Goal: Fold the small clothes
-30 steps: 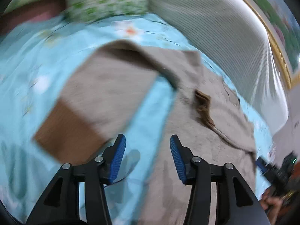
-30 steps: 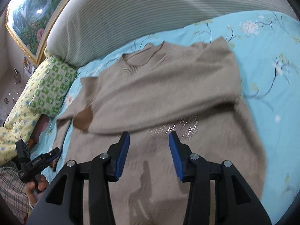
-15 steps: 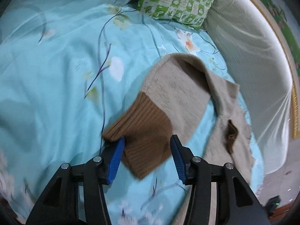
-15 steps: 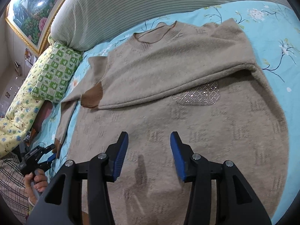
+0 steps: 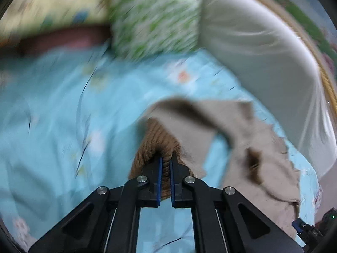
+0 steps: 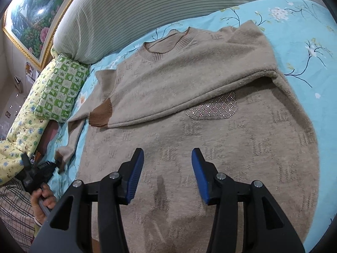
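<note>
A beige knit sweater (image 6: 210, 126) lies face up on a light-blue flowered bedsheet (image 6: 305, 48). One sleeve is folded across the chest, its brown cuff (image 6: 101, 116) at the left. My left gripper (image 5: 165, 162) is shut on the brown ribbed cuff (image 5: 155, 145) of the other sleeve (image 5: 195, 126) and holds it lifted off the sheet; it also shows in the right wrist view (image 6: 52, 164). That view is motion-blurred. My right gripper (image 6: 167, 160) is open and empty, hovering over the sweater's lower body.
A striped grey headboard cushion (image 6: 147, 10) runs along the back. A green checked pillow (image 6: 61, 90) and a yellow patterned quilt (image 6: 19, 130) lie at the left. A framed painting (image 6: 31, 14) hangs above. Bare sheet (image 5: 52, 137) lies left of the held sleeve.
My left gripper closed on the brown cuff it was straddling and lifted it. My right gripper dropped slightly closer to the sweater and stayed open.
</note>
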### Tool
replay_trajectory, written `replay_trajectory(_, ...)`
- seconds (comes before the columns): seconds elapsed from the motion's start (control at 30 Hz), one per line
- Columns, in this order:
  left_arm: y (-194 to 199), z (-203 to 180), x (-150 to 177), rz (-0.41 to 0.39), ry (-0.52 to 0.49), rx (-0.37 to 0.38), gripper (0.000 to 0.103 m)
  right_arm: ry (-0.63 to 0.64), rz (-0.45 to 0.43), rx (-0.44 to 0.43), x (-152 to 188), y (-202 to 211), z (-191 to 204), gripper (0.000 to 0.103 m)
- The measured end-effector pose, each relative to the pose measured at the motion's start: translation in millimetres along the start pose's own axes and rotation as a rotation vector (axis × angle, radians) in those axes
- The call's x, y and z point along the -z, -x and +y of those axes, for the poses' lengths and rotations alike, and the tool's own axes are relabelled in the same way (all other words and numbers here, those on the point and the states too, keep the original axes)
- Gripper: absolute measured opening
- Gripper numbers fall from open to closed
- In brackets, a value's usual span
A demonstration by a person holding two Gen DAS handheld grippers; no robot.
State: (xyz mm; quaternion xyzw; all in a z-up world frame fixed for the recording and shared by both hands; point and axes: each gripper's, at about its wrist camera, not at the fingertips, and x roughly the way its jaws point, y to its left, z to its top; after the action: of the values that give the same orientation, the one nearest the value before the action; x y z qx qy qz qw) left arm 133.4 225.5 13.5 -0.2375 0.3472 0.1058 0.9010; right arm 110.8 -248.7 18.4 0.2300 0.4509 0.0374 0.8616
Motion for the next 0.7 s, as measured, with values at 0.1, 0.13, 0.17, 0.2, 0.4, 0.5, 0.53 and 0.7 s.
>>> replay_trajectory(0.1, 16.6, -49.1, -21.0, -0.084, -0.097, 0.066, 0.003, -0.01, -0.003, -0.003, 0.5, 1.5, -3.6, 0.049)
replay_trajectory(0.13, 19.1, -68.1, -26.1, -0.099, -0.13, 0.096, 0.003, -0.014, -0.007, -0.002, 0.9, 2.4, -4.7, 0.049)
replay_trajectory(0.17, 20.2, -90.8, -30.4, -0.111, -0.166, 0.13, 0.003, -0.02, -0.011, -0.002, 0.8, 3.9, -6.4, 0.049)
replay_trajectory(0.2, 19.8, -107.7, -32.2, -0.117, -0.191, 0.15, 0.003, -0.028, -0.018, -0.002, 0.5, 5.9, -8.5, 0.049)
replay_trajectory(0.4, -7.5, -234.4, -7.3, -0.073, -0.401, 0.312, 0.003, -0.083, -0.078, 0.011, -4.6, 27.4, -33.4, 0.049)
replay_trajectory(0.5, -37.6, -288.3, 25.4, 0.009, -0.486, 0.373, 0.003, -0.11, -0.099, 0.028, -7.2, 34.7, -48.1, 0.049)
replay_trajectory(0.53, -49.5, -303.9, 38.2, 0.041, -0.515, 0.382, 0.003, -0.123, -0.106, 0.032, -8.0, 37.4, -54.4, 0.049)
replay_trajectory(0.7, -110.1, -349.9, 89.0, 0.182, -0.617, 0.394, 0.004, -0.176, -0.137, 0.061, -12.8, 49.9, -82.9, 0.049)
